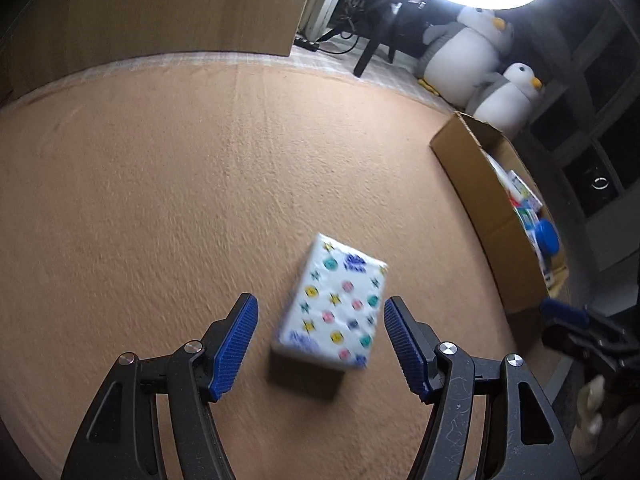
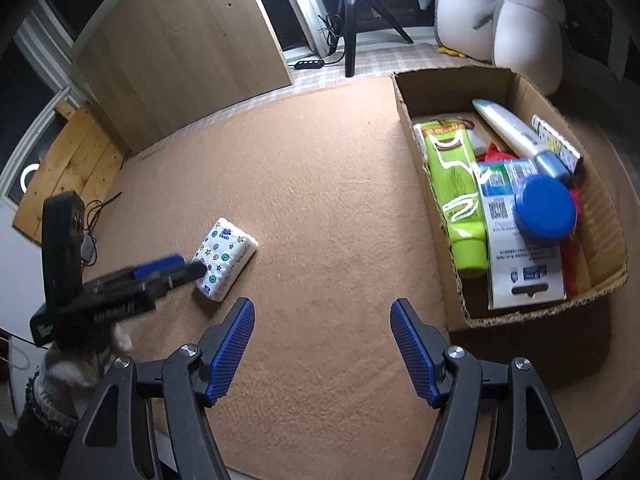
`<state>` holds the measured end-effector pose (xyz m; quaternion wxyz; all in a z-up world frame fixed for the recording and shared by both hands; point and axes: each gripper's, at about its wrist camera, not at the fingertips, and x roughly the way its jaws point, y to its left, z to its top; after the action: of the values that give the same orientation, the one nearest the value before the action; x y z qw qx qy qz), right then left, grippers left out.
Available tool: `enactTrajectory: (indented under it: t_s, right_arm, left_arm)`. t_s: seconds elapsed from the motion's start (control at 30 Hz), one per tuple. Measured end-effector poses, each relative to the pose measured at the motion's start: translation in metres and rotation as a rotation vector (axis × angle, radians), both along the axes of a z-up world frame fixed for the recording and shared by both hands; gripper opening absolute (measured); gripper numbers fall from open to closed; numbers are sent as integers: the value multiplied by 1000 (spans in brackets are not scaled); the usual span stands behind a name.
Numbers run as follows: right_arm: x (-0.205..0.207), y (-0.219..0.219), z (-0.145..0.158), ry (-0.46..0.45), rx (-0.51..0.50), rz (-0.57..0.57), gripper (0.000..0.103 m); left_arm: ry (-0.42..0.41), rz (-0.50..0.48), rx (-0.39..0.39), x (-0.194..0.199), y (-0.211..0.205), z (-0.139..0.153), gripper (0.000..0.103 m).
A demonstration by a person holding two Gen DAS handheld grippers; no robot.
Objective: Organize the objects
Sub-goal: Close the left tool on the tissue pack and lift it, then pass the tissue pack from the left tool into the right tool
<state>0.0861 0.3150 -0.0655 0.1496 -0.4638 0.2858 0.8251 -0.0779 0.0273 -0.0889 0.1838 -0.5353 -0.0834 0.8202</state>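
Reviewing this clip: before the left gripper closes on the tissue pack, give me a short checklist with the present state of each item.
1. Left gripper jaws open: ok, nothing pressed between them.
2. Tissue pack lined up between the jaws: ok in the left wrist view, though it lies slightly askew.
3. Jaws low enough to grip the pack: cannot tell; the image is blurred.
4. Right gripper out of the way: ok, open over bare carpet.
5. Room in the cardboard box for the pack: cannot tell; it already holds a green tube, a blue-lidded jar and more.
6. Carpet around the pack clear: ok.
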Motion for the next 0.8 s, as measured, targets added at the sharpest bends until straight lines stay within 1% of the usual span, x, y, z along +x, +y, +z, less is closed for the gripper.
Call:
enactTrajectory:
  t_s: [0.07,0.13,0.23,0.37,0.43,0.6,0.67,0.8]
  right_arm:
    - [2,0,-1,7,-19,-5,67]
    - [3,1,-2,13,-31,-9,67]
    - [1,1,-2,22,-36,-4,67]
    - [-5,1,-4,28,-41,12,67]
    - [-11,0,-6,33,-57,23,67]
    - [-38,3,-14,31,-79,67,67]
    - [-54,4,-21,21,-105,93,67]
    - [-83,2,-38,-7,-156,146,67]
  left_arm:
    - [-18,-15,-7,-11,4,-8,69]
    - [-36,-33,0,-12,6,-15,69]
    - [-61,-49,29,-6,13,-23,68]
    - [-67,-81,65,9,25,-24,68]
    - [-56,-71,50,12,29,-24,69]
    - [-42,-51,29,11,28,-23,69]
    - [-40,-45,17,8,26,-24,69]
    - [-49,-28,45,2,21,-26,69]
